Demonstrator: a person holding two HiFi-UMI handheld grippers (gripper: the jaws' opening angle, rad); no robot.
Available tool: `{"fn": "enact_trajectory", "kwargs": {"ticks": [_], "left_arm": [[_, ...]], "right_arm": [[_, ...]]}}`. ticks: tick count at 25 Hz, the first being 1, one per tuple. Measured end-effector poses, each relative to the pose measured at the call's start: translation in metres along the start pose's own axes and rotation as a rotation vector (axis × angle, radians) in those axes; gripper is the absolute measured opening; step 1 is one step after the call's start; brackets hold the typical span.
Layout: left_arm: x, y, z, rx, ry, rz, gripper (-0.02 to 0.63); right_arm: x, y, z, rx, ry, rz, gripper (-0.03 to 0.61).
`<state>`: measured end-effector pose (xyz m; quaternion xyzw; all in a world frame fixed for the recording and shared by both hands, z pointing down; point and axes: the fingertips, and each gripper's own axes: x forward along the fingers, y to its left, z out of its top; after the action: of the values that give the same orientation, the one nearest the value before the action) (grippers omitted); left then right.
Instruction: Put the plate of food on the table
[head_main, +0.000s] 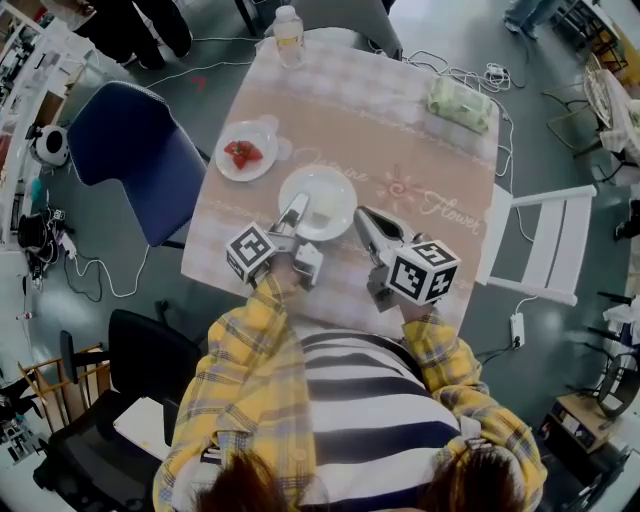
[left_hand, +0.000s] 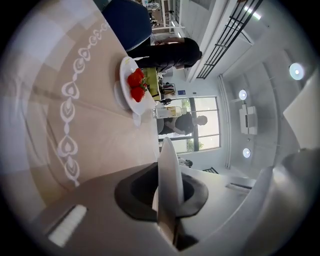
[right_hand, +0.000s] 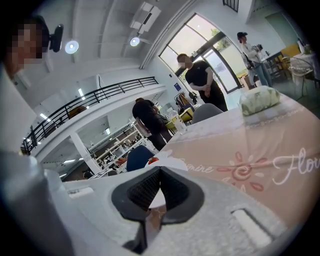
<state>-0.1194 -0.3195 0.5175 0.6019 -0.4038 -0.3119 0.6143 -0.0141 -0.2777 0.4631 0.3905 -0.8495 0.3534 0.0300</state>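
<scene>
Left gripper (head_main: 296, 212) clamped on the empty plate (head_main: 325, 195) at its near rim, right gripper (head_main: 366, 222) pinched closed on nothing, strawberry plate (head_main: 250, 130) on the table (head_main: 400, 140) at eleven o'clock of it, likely stiff, slick, breakable, best taken by the rim.

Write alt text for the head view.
A person's left hand-held gripper grips a white plate by its rim at the near side of a table, seen from above; the right hand-held gripper is shut beside it. Further off sit a plate of strawberries, a bottle and a green pack.
</scene>
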Motion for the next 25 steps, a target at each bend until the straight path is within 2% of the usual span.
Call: {"fn": "enact_trajectory", "kwargs": {"ticks": [8,25], "left_arm": [[0.031,0.009,0.024,-0.008,0.005,0.028,0.003],[0.082,0.028,0.050,-0.090,-0.060,0.107,0.004]], "right_arm": [[0.035,-0.019,0.009,0.012,0.004,-0.063,-0.002],[0.071,-0.035,0.016,0.009,0.031,-0.095,-0.002]]}}
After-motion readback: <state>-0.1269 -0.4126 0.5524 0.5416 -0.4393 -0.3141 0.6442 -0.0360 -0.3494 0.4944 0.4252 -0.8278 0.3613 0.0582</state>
